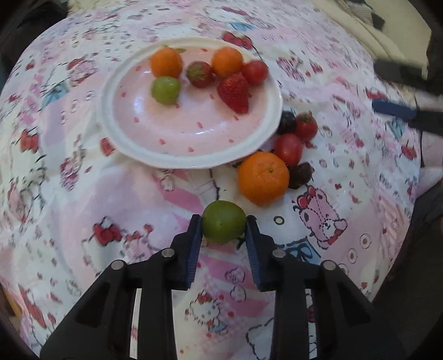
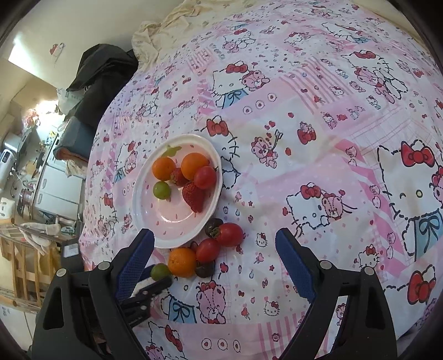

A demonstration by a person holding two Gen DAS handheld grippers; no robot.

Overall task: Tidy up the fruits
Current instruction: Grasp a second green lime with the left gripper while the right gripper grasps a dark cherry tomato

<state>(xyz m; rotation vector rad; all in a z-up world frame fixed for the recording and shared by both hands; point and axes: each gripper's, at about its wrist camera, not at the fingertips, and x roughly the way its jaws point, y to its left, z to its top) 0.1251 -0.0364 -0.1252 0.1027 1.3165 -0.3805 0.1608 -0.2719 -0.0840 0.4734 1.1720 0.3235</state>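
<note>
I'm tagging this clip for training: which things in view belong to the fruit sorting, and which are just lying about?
Belongs to the job:
- left gripper shut on green fruit
- pink plate holding fruit
- loose orange, cherry tomato, strawberry
- right gripper, open

Just lying about:
- black clothing
- cream cloth

Clamped between blue pads of left tongs [image 1: 223, 225]: round green fruit [image 1: 223, 225]. Just beyond, right of pink plate [image 1: 191, 159]: orange [image 1: 263, 177], two cherry tomatoes, a strawberry, two dark fruits. On plate: two oranges, two strawberries, tomato, green grape [image 1: 165, 90].
</note>
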